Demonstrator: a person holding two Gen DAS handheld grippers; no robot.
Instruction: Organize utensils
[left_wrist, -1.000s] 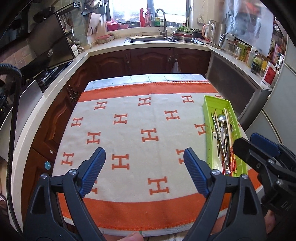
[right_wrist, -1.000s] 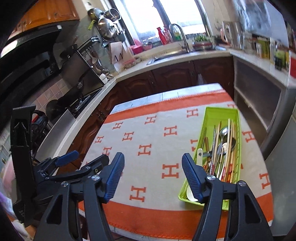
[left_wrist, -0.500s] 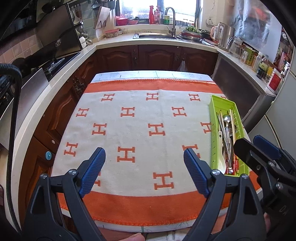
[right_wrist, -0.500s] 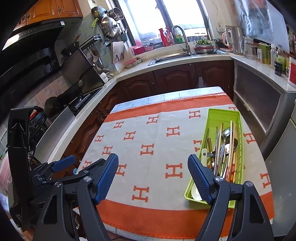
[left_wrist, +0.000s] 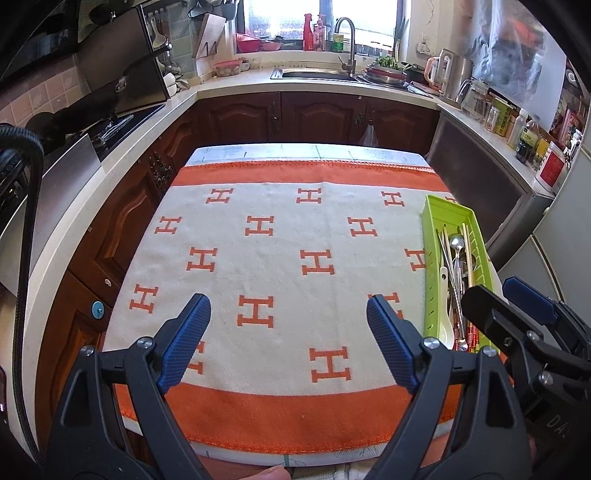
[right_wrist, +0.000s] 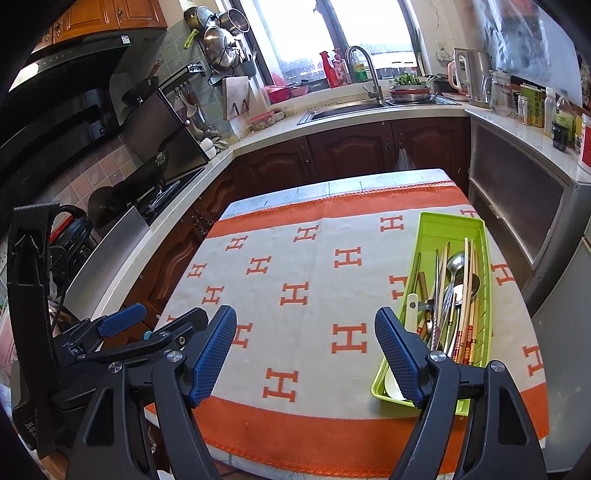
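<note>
A long green tray (left_wrist: 432, 229) (right_wrist: 428, 232) lies at the right side of the table, along its right edge. It holds several utensils: a metal spoon (right_wrist: 455, 264) (left_wrist: 457, 243), chopsticks (right_wrist: 468, 288), a white spoon (right_wrist: 409, 317) and others. My left gripper (left_wrist: 288, 332) is open and empty above the table's near edge, left of the tray. My right gripper (right_wrist: 306, 343) is open and empty above the near edge, its right finger (right_wrist: 399, 354) over the tray's near end. It also shows in the left wrist view (left_wrist: 506, 306), and the left one in the right wrist view (right_wrist: 147, 325).
The table carries a white and orange cloth with H marks (left_wrist: 288, 266) (right_wrist: 295, 295). Counters and dark wood cabinets (left_wrist: 317, 114) ring the table; a sink (left_wrist: 314, 74) is at the back, a stove (right_wrist: 162, 188) at the left, bottles and a kettle (right_wrist: 472, 74) at the right.
Both grippers have pulled back and risen a little from the table, so more of the cloth shows. Both stay open and empty. The tray and utensils have not moved.
</note>
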